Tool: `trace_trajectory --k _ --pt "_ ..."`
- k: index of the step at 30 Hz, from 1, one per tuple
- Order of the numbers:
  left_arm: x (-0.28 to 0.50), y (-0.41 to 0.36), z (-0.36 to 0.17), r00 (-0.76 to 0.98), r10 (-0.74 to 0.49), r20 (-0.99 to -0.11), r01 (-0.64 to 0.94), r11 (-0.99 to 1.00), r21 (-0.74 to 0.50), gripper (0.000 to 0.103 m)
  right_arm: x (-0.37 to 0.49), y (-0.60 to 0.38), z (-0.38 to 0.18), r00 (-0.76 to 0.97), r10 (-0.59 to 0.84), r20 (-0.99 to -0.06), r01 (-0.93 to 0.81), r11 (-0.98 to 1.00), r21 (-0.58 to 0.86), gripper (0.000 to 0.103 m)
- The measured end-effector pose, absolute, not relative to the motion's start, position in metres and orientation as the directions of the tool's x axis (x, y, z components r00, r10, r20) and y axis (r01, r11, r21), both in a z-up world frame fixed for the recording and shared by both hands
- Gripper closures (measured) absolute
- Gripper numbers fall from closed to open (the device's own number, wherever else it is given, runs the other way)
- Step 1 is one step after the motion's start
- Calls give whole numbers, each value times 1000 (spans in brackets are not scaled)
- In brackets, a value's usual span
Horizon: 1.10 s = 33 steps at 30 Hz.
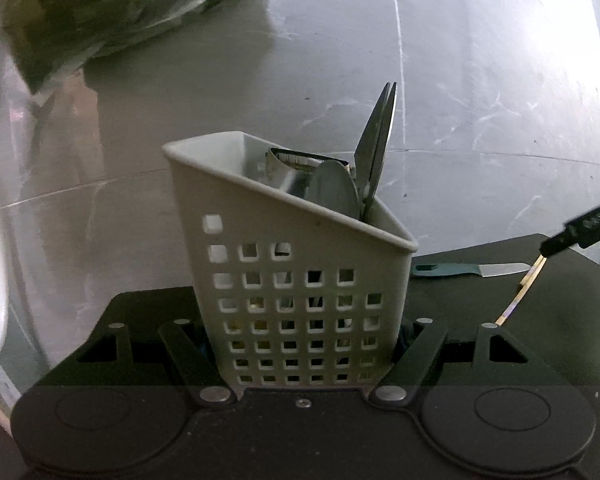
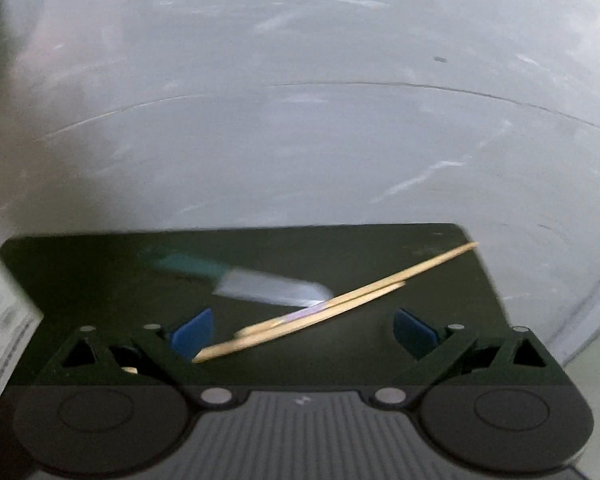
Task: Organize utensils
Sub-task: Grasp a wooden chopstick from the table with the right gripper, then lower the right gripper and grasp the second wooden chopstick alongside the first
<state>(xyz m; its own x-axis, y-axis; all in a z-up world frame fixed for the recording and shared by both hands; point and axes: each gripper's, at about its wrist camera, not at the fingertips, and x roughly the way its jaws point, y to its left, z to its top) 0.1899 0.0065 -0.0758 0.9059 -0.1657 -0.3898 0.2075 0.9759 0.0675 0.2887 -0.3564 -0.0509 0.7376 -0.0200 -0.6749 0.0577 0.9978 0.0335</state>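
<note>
Left gripper [image 1: 302, 344] is clamped on the white perforated caddy [image 1: 292, 280], likely steadying it for loading; scissors [image 1: 376, 148] and a spoon [image 1: 336, 192] already stand inside. Right gripper [image 2: 302, 332] hangs with jaws spread wide, empty, over 2 wooden chopsticks [image 2: 340, 304] lying on the dark mat [image 2: 100, 280], just near of the teal-handled knife [image 2: 260, 284]. No writing is legible.

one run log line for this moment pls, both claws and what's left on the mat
left claw: shut on white caddy | right claw: open over chopsticks | green-handled knife on black mat
</note>
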Motion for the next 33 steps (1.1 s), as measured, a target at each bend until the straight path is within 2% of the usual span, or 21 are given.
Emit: trace_trajectory --k 1,5,10,14,15,17,24,33 --pt "191 3 -76 905 -167 -390 209 976 68 27 294 -365 -53 738 -46 -673 93 995 35 9" --pt "194 -6 -76 903 -171 -395 214 974 67 27 317 -394 -62 711 -79 -699 193 978 85 29" --pt "197 -10 -76 902 -171 -398 215 974 69 26 336 -413 -69 683 -129 -719 276 957 91 35" --pt "200 -10 -75 900 -172 -400 217 973 71 26 355 -408 -78 655 -168 -737 318 946 67 58" --pt "200 -10 -74 900 -173 -400 219 973 71 26 358 -406 -80 653 -175 -737 322 945 61 68" --pt "200 -9 -74 899 -175 -401 221 973 71 26 354 -401 -79 657 -156 -738 319 944 84 79" --pt "203 -7 -74 893 -194 -406 244 967 76 26 332 -375 -79 662 -114 -741 244 967 70 86" --pt "207 -1 -73 884 -231 -407 285 956 76 26 299 -345 -80 664 -86 -742 183 982 50 85"
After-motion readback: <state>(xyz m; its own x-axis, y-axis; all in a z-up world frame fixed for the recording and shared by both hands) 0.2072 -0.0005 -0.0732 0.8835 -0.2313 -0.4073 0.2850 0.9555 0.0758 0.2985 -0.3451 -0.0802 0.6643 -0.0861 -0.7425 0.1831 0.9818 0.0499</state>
